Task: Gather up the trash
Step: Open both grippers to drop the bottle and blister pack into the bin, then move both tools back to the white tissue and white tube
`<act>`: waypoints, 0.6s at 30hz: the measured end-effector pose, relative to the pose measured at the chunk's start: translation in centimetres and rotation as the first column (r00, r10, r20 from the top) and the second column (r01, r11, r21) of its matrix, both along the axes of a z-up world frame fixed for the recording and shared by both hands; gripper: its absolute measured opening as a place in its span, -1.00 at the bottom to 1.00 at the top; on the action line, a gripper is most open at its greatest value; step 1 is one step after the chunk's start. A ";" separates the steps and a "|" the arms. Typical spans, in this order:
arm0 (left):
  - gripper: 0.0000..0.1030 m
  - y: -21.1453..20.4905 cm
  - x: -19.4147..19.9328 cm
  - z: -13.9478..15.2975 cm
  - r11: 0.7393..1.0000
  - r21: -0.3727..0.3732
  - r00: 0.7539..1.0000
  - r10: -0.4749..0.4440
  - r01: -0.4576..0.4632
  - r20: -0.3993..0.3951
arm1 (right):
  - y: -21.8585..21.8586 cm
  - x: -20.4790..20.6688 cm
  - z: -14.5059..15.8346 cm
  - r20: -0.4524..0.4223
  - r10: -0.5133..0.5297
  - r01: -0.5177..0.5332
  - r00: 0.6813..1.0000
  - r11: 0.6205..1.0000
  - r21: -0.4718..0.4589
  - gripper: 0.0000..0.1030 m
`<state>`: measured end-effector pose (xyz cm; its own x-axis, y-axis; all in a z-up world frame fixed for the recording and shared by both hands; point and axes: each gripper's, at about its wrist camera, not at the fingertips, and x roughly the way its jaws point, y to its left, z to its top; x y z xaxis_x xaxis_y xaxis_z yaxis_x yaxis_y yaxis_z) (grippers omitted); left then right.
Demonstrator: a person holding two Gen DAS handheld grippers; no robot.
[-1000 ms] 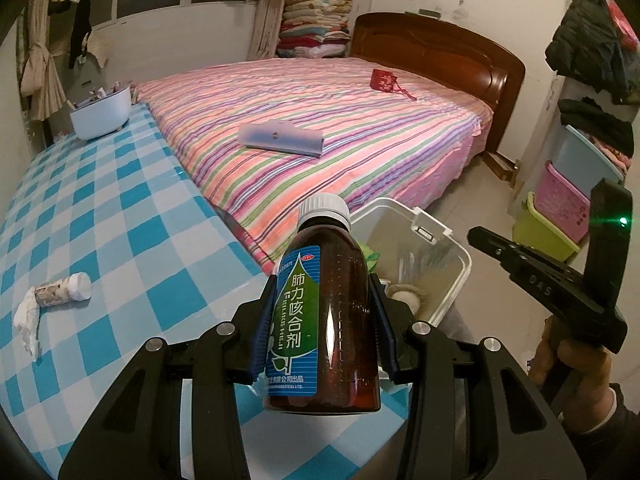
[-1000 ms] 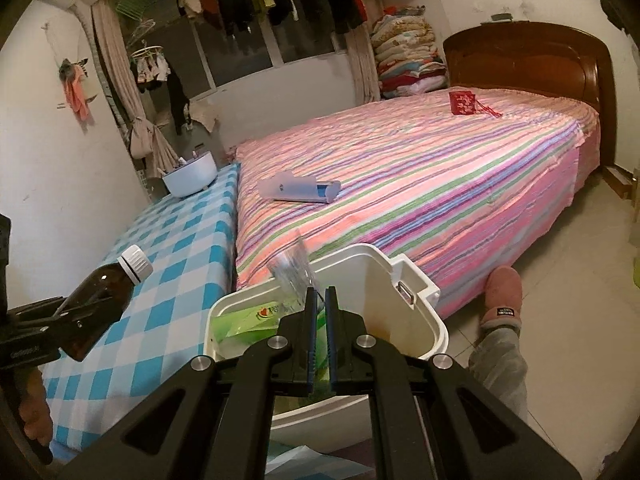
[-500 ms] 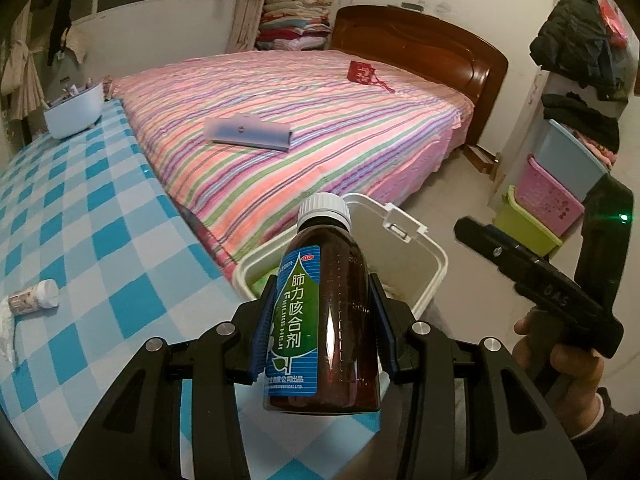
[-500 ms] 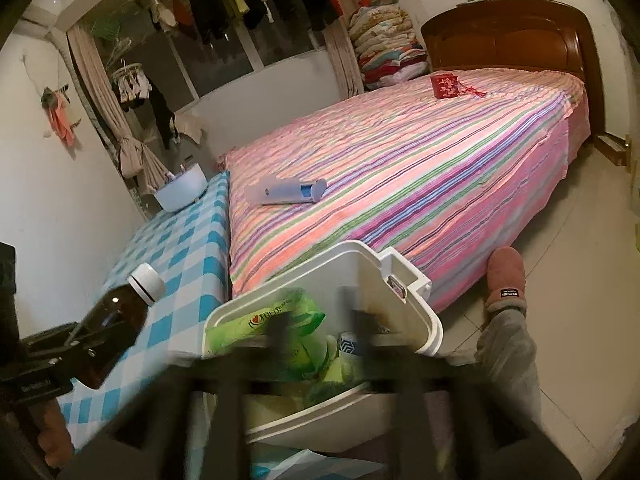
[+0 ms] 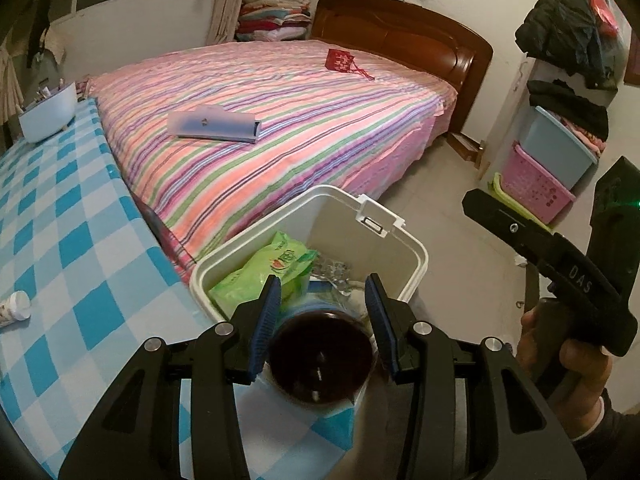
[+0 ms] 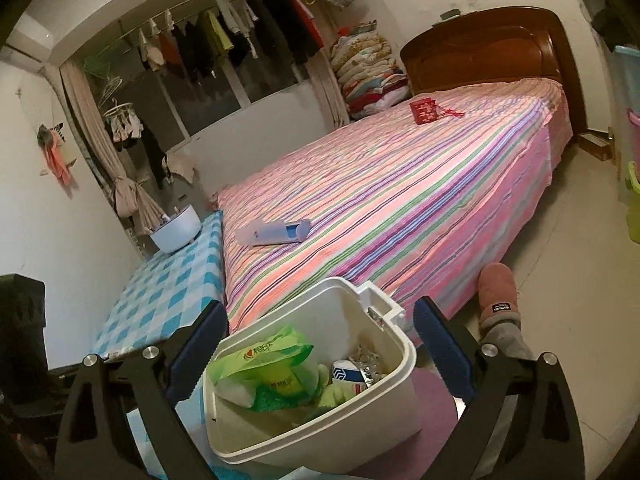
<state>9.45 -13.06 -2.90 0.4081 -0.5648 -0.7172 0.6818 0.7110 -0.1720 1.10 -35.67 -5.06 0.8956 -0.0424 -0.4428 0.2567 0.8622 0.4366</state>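
A white trash bin (image 5: 416, 254) stands on the floor between the checked table and the bed; it holds a green packet (image 5: 276, 266) and other litter. My left gripper (image 5: 322, 306) is open above the bin's near rim. The brown syrup bottle (image 5: 320, 362) hangs loose between the jaws, seen from its round bottom, tipping toward the bin. My right gripper (image 6: 316, 348) is open wide and empty, its fingers (image 6: 440, 350) to either side of the bin (image 6: 400, 364). It also shows in the left wrist view (image 5: 532, 240), at the right, in a hand.
The blue checked table (image 5: 60, 216) carries a small white bottle (image 5: 14, 310) and a pale basin (image 5: 48, 114). The striped bed (image 5: 280, 112) holds a grey pouch (image 5: 216, 124) and a red bag (image 5: 340, 60). Stacked baskets (image 5: 536, 184) stand right. A slippered foot (image 6: 498, 296) is near the bin.
My left gripper moved over the bin and opened; the bottle has slipped down and tipped so only its bottom shows. My right gripper opened from shut and now straddles the bin.
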 end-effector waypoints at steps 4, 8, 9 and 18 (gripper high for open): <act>0.23 0.1 0.3 0.1 1.000 -0.007 1.000 0.004 -0.004 -0.002 | -0.2 -0.1 0.0 0.000 0.000 0.000 1.000 1.000 0.003 0.78; 0.43 1.2 0.7 1.0 0.999 -0.022 0.999 0.037 -0.037 0.026 | -0.2 -0.2 0.1 0.004 0.004 -0.004 1.000 1.000 0.001 0.78; 0.43 1.5 0.7 1.2 0.999 -0.026 0.999 0.046 -0.045 0.030 | -0.2 -0.2 0.1 0.005 0.005 -0.005 1.000 1.000 0.003 0.78; 0.55 7.4 2.5 2.3 0.981 -0.034 0.978 0.193 -0.191 0.077 | 1.6 1.1 0.0 -0.005 0.076 -0.076 0.997 0.997 0.013 0.78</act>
<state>11.99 -5.64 -0.59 0.5659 -0.4888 -0.6640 0.5452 0.8260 -0.1434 2.17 -34.12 -5.05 0.8938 0.0314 -0.4474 0.1929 0.8736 0.4468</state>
